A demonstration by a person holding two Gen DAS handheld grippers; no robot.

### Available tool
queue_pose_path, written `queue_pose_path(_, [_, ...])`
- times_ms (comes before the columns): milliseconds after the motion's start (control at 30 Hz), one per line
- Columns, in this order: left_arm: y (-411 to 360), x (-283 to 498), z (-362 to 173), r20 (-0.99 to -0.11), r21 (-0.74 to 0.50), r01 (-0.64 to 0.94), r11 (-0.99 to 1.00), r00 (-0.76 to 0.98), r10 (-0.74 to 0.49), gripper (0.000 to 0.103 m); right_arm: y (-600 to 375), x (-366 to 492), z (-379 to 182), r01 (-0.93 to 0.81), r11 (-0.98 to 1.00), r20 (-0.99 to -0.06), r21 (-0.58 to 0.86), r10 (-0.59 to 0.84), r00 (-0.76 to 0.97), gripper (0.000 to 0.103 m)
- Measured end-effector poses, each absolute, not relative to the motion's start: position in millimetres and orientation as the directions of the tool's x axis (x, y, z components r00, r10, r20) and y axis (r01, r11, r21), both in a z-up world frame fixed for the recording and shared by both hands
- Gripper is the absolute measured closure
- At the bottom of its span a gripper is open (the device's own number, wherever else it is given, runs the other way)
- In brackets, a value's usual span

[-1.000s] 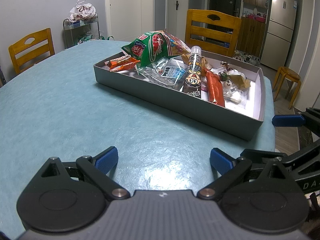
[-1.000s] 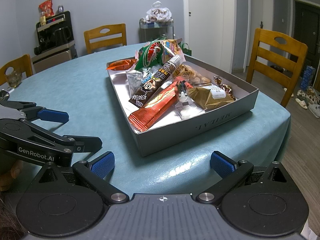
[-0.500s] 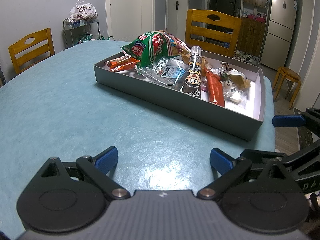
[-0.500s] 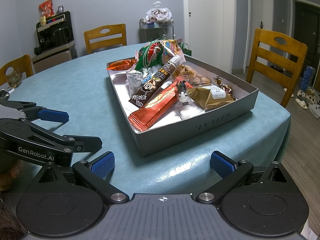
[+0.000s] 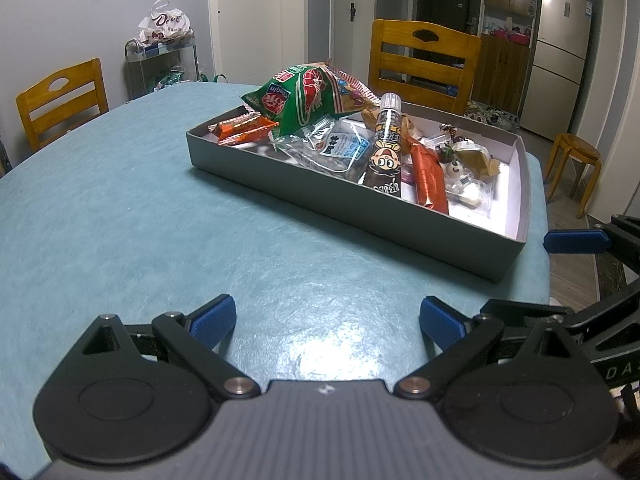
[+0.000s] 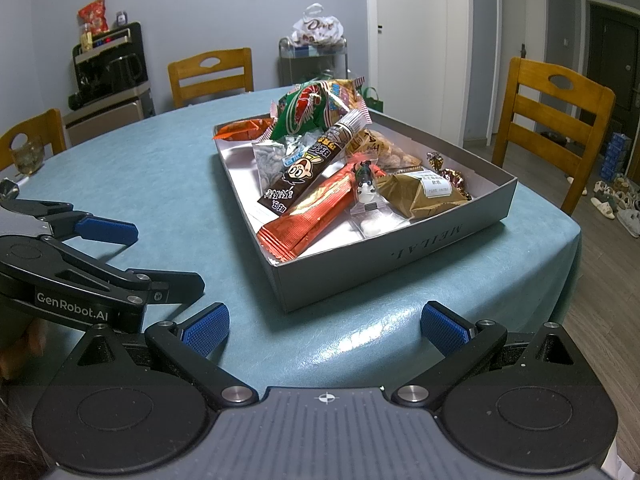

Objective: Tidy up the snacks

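1. Snacks [image 6: 316,184] are pictured heaped inside a shallow grey box [image 6: 384,256] on the teal desk [image 5: 120,216], with none seen lying on the desk itself.
2. The left tongs [image 5: 326,322] are held with fingers spread apart and empty, low over the desk and short of the box's long side.
3. The right tongs [image 6: 326,322] are likewise spread wide with nothing between them, facing the box's near corner.
4. Whether the pile awaits sorting or has just been gathered into the box cannot be settled from this scene.
5. Any pick from the pile is judged best made on the topmost packet, gripped across its narrow width, so neighbours are not dragged.
6. Counted in the box: one green crisp bag [image 5: 304,100], one brown cartoon-printed stick [image 6: 316,168], one long orange bar [image 6: 316,216], one golden wrapped parcel [image 6: 424,196]; smaller sweets overlap too much to count.
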State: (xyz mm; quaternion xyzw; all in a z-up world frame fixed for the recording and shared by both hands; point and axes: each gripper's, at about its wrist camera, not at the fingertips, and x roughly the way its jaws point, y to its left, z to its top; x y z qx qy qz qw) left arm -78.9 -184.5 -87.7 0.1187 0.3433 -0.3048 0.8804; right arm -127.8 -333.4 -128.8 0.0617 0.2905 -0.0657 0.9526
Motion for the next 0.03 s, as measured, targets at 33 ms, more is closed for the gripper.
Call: queue_pose_path(33, [-184.5,-79.1,-87.7,-0.677,0.000,0.618,0.786,0.578,-0.455,0.003,-333.4,-127.8,-128.9,0.161,0.984,-0.562,0.079,-0.089,0.823,0.000])
